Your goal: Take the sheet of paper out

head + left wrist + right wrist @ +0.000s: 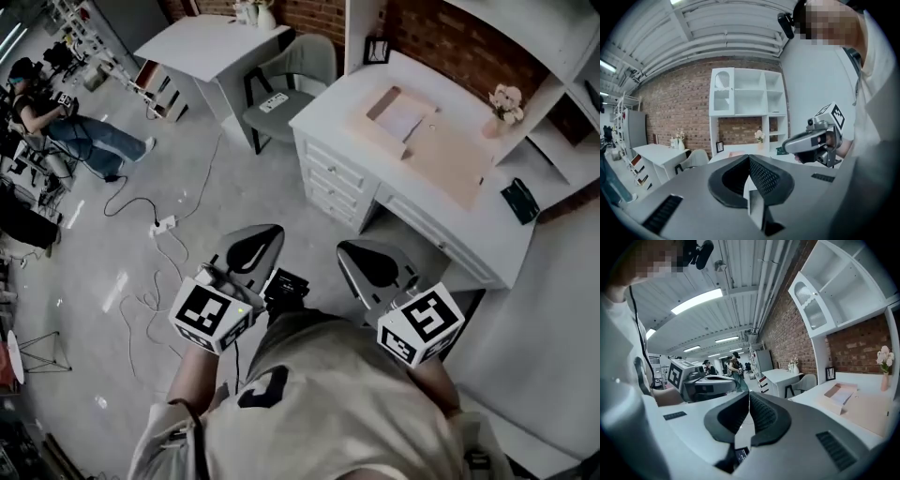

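Evidently task not started: we hold left gripper (256,247) and right gripper (371,268) pressed together, empty, well apart from white desk (525,246). Sheet of paper (405,120) lies in open pink box (448,161) there; approach, pinch, lift-out remain.

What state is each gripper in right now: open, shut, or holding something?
Left gripper: shut, jaws together, holding nothing.
Right gripper: shut, jaws together, holding nothing.
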A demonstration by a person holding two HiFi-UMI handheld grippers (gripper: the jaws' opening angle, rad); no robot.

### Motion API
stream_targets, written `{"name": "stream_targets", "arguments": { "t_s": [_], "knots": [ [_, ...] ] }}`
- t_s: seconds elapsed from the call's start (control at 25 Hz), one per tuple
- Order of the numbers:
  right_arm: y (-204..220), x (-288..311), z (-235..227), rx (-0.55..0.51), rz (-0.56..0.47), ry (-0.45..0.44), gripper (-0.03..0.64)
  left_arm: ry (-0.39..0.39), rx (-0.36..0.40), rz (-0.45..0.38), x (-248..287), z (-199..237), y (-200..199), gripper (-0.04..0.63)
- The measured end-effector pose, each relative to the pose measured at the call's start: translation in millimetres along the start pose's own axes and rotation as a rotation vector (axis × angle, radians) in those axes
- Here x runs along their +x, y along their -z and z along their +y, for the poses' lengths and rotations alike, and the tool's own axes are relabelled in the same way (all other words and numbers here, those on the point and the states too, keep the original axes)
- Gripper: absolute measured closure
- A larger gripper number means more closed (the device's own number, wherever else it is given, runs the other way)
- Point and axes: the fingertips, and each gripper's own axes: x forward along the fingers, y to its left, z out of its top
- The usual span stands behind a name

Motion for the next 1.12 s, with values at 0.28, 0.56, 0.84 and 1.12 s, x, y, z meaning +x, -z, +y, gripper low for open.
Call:
{"name": "stream_targets", "arguments": {
  "t_s": [0.28,0.56,0.84,1.12],
  "knots": [
    [17.5,-28.9,-26.4,0.049,0.072,0.08,0.588,-0.005,-0.101,0.025,22.0,-11.4,16.4,0.58],
    [41.4,-44.3,-37.8,0.155,0.106,0.122,0.588,0.088,-0.127,0.065,46.6,-46.9,23.4,0.58],
    [55.6,-41.4,-40.0,0.245,0.095,0.136,0.588,0.138,-0.115,0.13,49.9,-65.7,37.1,0.58],
    [59.9,-30.5,-60.0,0.271,0.105,0.212,0.588,0.222,-0.135,0.123,68.6,-58.1,45.0,0.58]
  ]
}}
